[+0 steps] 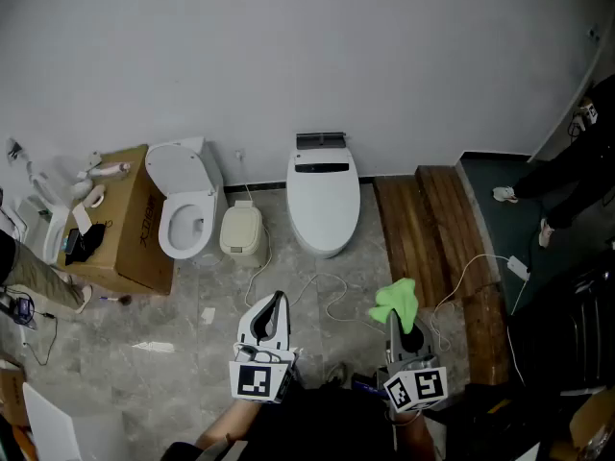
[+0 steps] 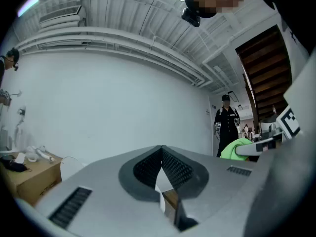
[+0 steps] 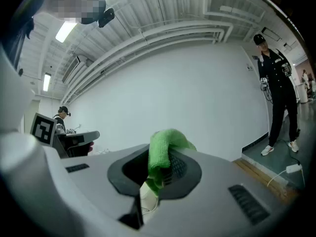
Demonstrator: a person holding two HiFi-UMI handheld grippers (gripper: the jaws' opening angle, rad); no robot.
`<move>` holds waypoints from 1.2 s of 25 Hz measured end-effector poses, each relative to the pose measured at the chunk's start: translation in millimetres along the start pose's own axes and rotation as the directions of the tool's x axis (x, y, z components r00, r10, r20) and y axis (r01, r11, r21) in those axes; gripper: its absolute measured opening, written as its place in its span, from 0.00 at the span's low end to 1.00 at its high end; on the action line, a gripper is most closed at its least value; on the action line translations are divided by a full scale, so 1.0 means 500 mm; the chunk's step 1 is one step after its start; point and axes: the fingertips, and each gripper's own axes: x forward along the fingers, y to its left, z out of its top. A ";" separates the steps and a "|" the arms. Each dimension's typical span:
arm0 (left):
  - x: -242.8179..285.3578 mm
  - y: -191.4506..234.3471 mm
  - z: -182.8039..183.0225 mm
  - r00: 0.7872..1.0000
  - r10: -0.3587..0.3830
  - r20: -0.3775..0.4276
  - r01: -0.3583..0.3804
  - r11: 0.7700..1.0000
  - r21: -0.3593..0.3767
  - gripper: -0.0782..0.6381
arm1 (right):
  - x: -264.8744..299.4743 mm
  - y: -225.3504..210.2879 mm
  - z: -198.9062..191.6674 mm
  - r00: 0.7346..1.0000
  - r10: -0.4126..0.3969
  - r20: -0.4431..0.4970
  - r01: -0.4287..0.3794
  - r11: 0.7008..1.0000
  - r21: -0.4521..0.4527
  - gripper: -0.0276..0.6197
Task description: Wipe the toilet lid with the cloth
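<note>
I am pinching the cloth (image 1: 396, 301) in my right gripper (image 1: 397, 332), left gripper (image 1: 276, 303) closed and empty, and reaching the lid (image 1: 323, 198) likely comes next.

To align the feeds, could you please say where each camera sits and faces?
Head view: on the person's head, steeply down at the toilet lid; left gripper and right gripper show.
Left gripper view: on the left gripper, along its shut jaws, facing the wall.
Right gripper view: on the right gripper, facing that wall, shut on the cloth.
Shared: all three show the cloth.
</note>
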 end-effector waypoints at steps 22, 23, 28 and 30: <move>0.000 -0.112 0.010 1.000 -0.004 0.009 0.004 1.000 0.024 0.12 | -0.036 -0.055 -0.019 0.998 0.061 -0.013 -0.060 0.997 0.047 0.10; -0.001 -0.121 0.010 1.000 0.001 0.011 -0.001 1.000 0.025 0.12 | -0.039 -0.061 -0.019 0.998 0.067 -0.011 -0.067 0.997 0.047 0.10; 0.005 -0.157 0.008 1.000 0.024 0.017 -0.025 0.999 0.037 0.12 | -0.040 -0.098 -0.025 0.996 0.086 -0.010 -0.085 0.995 0.050 0.10; 0.014 -0.161 0.002 1.000 0.027 0.008 -0.028 0.999 0.036 0.12 | -0.032 -0.108 -0.030 0.996 0.087 -0.018 -0.086 0.995 0.055 0.10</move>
